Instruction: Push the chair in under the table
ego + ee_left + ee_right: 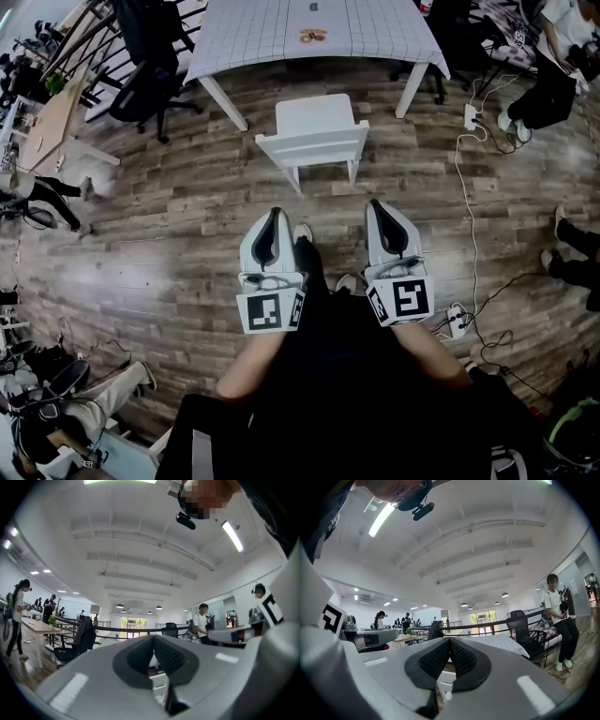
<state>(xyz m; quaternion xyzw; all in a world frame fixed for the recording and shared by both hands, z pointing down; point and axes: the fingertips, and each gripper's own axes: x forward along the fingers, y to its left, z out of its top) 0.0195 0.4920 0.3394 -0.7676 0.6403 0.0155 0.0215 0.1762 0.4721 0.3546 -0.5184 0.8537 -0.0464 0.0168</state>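
Note:
A white chair (314, 136) stands on the wood floor just short of the table (272, 37), which has a white gridded cloth; its backrest faces me. Both grippers are held level, side by side, some way short of the chair. The left gripper (275, 214) is shut and holds nothing, and so is the right gripper (376, 205). In the left gripper view the left gripper (153, 639) shows its pads pressed together, a sliver of the chair (158, 682) below them. In the right gripper view the right gripper (449, 642) is likewise closed, the chair (446, 684) and the table (499, 643) beyond it.
A black office chair (150, 80) stands left of the table. Cables and power strips (457, 321) lie on the floor at the right. People stand and sit at the edges (548, 66). A desk (52, 122) is at the left.

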